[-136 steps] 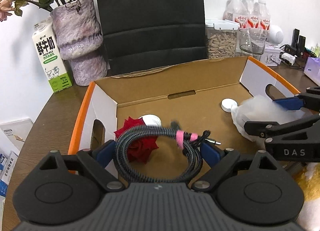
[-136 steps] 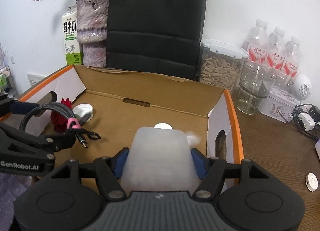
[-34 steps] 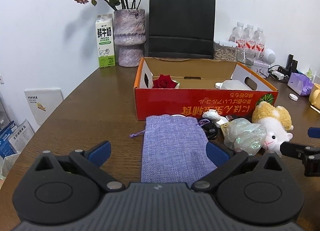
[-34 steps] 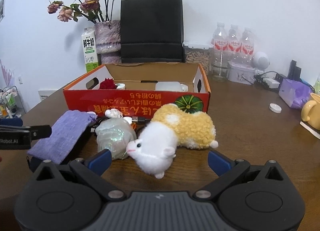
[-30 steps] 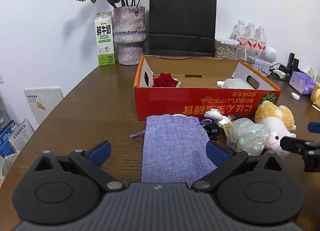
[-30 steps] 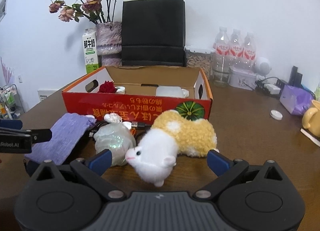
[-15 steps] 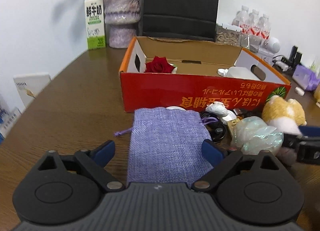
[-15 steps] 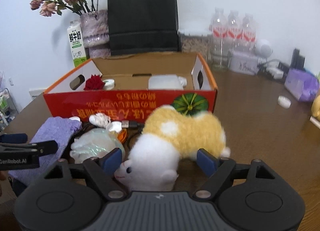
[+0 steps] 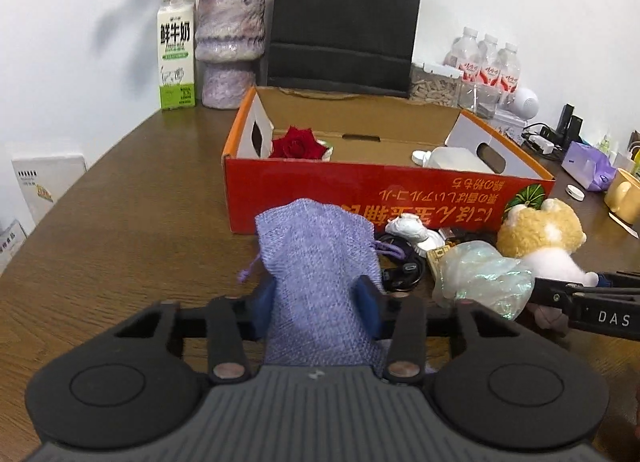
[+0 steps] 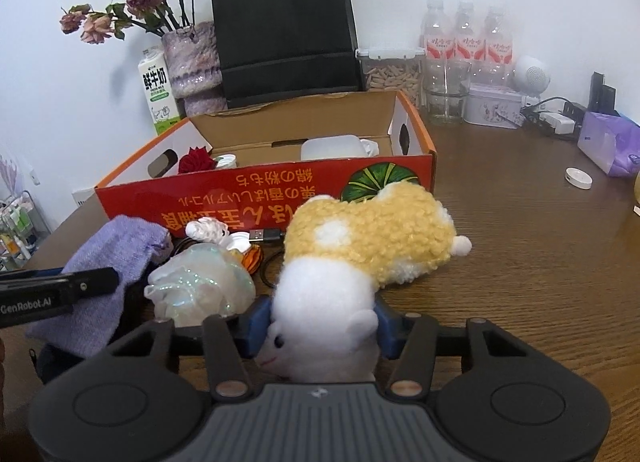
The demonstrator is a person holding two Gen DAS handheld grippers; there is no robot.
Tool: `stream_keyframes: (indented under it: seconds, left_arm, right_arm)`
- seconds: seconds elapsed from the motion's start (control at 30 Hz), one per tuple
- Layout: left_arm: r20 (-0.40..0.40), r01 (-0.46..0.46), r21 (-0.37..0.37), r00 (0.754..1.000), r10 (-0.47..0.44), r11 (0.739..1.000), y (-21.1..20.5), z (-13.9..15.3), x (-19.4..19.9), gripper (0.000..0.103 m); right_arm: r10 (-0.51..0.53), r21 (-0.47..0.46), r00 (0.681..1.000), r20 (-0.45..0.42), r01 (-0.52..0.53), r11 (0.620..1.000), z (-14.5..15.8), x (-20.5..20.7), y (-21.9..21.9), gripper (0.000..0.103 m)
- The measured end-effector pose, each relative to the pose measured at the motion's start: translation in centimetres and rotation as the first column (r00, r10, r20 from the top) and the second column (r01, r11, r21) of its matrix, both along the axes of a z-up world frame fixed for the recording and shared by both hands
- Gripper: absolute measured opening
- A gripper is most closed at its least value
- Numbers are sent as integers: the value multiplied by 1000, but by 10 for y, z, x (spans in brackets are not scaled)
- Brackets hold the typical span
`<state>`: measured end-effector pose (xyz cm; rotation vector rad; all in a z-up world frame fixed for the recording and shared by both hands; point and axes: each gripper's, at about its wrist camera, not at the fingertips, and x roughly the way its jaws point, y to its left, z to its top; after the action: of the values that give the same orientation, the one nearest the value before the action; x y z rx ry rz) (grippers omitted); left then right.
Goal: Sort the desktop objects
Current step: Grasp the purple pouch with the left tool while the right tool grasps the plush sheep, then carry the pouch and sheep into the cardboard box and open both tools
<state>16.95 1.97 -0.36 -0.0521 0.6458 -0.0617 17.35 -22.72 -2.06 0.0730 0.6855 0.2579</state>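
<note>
We see our right gripper [image 10: 323,328] closing on the plush toy [image 10: 360,262], its blue pads [image 10: 256,324] pressed into the white head from both sides while the yellow woolly body stretches ahead and to the right of the claw. Just left of it lies an iridescent pouch [image 10: 202,282], touching the toy's side, and further left the purple cloth bag [image 10: 106,274] hangs bunched in the left gripper [image 10: 60,290], which reaches in from the left edge. Ahead of the claw stands the red cardboard box [image 10: 260,194], open, holding a red rose [image 10: 196,160] and a white container [image 10: 332,148]. Between box and toy lie a black USB cable [image 10: 266,236] and a small white shell-like piece [image 10: 208,231], all on the brown wooden table [image 10: 520,242]
</note>
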Motion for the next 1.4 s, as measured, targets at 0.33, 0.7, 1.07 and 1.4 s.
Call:
stream_keyframes:
  seconds: [0.33, 0.7, 1.07, 1.4]
  left_arm:
    - [39, 15, -10, 999, -15, 1000, -1, 12, -14, 13]
    - [96, 28, -24, 995, -25, 999, -3, 29, -24, 12]
    - [212, 58, -3, 976, -56, 998, -15, 62, -9, 12]
    - [244, 34, -38, 970, -24, 999, -18, 78, 52, 12]
  right_arm:
    - [9, 24, 998, 62, -10, 1000, 10, -17, -7, 46]
    - [15, 56, 990, 137, -23, 998, 27, -34, -11, 44]
    - [21, 66, 959, 283, -42, 997, 69, -26, -13, 44]
    - [60, 88, 939, 340, -96, 992, 94, 42, 24, 44]
